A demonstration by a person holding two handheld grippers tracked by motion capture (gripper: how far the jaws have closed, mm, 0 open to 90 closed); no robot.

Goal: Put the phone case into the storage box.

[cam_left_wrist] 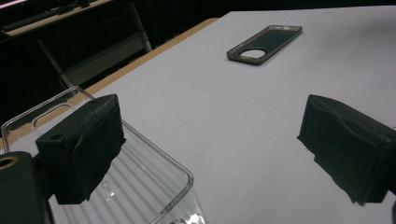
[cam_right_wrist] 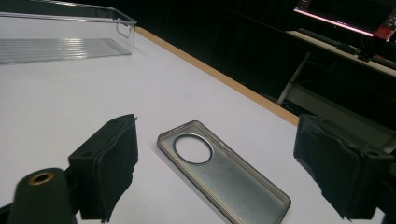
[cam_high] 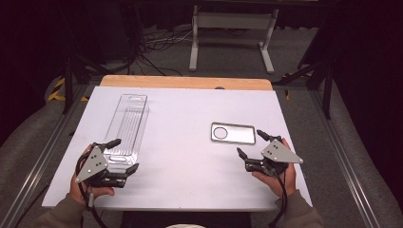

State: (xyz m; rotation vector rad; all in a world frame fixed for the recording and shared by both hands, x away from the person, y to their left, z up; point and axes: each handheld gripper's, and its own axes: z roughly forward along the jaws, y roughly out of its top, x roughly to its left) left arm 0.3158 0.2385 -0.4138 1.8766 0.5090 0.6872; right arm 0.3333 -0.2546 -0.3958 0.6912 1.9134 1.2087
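Black tongs, grey triangular plates

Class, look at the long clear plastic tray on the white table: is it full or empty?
Empty. Through the long clear plastic tray only its ribbed bottom shows in the high view and both gripper views; nothing lies inside.

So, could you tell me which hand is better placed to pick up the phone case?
The right gripper: its open jaws already face the phone case close by, while the left gripper sits at the clear tray.
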